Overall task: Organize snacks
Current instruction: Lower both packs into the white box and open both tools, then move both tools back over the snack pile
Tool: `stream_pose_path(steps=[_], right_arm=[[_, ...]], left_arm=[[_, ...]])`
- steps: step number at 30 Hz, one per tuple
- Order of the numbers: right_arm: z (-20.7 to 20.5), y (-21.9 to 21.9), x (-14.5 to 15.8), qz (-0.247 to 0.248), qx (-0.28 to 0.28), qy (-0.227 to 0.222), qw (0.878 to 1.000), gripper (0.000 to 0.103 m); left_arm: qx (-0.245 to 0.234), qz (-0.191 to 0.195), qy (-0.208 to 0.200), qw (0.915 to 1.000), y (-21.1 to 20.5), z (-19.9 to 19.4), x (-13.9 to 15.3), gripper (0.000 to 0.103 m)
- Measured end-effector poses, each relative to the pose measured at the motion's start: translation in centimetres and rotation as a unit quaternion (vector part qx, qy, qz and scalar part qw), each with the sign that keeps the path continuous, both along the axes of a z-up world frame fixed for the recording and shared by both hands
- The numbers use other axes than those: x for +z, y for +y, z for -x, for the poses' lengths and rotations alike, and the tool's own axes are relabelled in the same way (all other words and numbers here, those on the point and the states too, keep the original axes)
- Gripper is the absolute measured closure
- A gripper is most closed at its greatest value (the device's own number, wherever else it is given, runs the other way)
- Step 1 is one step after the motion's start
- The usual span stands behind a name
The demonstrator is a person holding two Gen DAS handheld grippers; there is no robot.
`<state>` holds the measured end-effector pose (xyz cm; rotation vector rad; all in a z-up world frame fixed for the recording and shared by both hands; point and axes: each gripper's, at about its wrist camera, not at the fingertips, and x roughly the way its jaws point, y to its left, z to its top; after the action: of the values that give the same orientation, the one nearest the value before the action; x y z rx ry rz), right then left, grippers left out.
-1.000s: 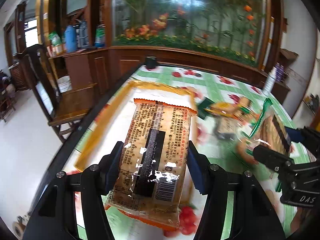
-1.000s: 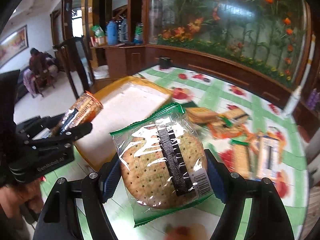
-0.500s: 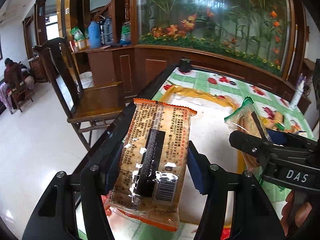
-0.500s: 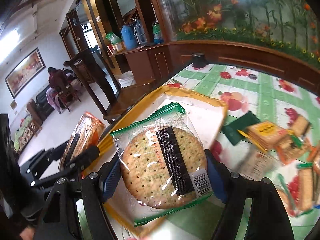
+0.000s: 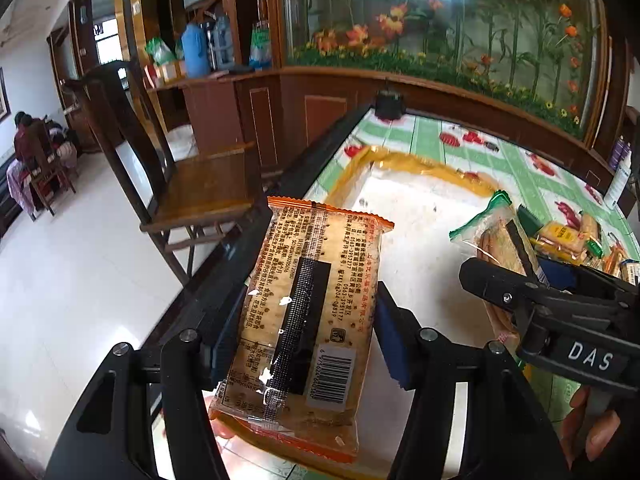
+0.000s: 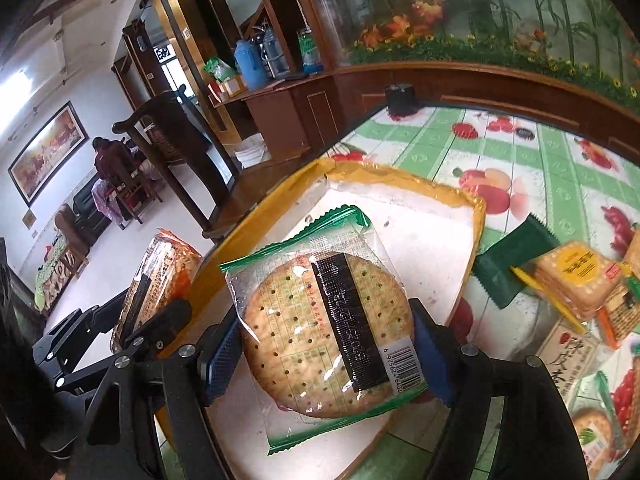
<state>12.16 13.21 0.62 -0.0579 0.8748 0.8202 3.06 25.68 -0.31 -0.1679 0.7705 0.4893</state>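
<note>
My left gripper [image 5: 306, 328] is shut on an orange-edged cracker packet [image 5: 308, 312], held upright over the table's left edge. My right gripper [image 6: 326, 348] is shut on a green-edged packet of round crackers [image 6: 324, 328], hanging above a white tray with a yellow rim [image 6: 436, 196]. The left wrist view shows that tray [image 5: 416, 216] ahead and the right gripper [image 5: 516, 280] with its green packet [image 5: 496, 236] on the right. In the right wrist view the left gripper [image 6: 156, 304] and its orange packet [image 6: 160, 280] sit at the lower left.
Several loose snack packets [image 6: 576, 276] and a dark green packet [image 6: 516, 260] lie on the fruit-patterned tablecloth [image 6: 520, 152] right of the tray. A wooden chair [image 5: 192, 184] stands beside the table's left edge. A small black object [image 5: 389, 105] sits at the far corner.
Both grippers have carried their packets leftward and a little down, toward the tray. The loose snacks have slid to the right of both views. Neither grip has changed.
</note>
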Motion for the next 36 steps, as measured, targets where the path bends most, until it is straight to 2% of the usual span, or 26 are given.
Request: stream_pose_path(steps=[4,6,7,12,13,19,26,36], right_arm=[[-0.3,0.2,-1.0,0.006,0.002,0.007,1.0,0.025],[-0.2,0.2,-1.0,0.007,0.005,0.006,1.0,0.024],[-0.2,0.4,-1.1,0.009,0.006,0.006,1.0,0.023],[-0.3,0.0,-1.2,0.003,0.003,0.012,1.0,0.022],[-0.3,-0.1,-1.3,0.001,0.002,0.016,1.0,0.019],[0.0,-0.7,-0.9,-0.011,0.003,0.02,1.0,0.017],[1.9,-3.0,1.3,-0.03,-0.006,-0.006,1.0,0.017],[4.6,-7.5,4.5,-0.027,-0.036,-0.062,0.997,0.016]], left_arm=[[0.007,0.011,0.026,0.9996,0.4,-0.5,-1.2,0.04],[0.013,0.017,0.037,0.9991,0.6,-0.7,-1.6,0.02],[0.018,0.016,0.039,0.999,0.7,-0.6,-1.6,0.018],[0.029,0.014,0.036,0.9988,0.9,0.0,-1.2,0.018],[0.032,0.013,0.032,0.9989,1.0,0.3,-1.0,0.017],[0.044,0.007,-0.002,0.999,0.8,2.0,0.4,0.018],[0.042,-0.02,-0.053,0.9975,-0.9,4.2,3.5,0.018],[0.02,-0.035,-0.078,0.9961,-3.9,5.1,5.5,0.018]])
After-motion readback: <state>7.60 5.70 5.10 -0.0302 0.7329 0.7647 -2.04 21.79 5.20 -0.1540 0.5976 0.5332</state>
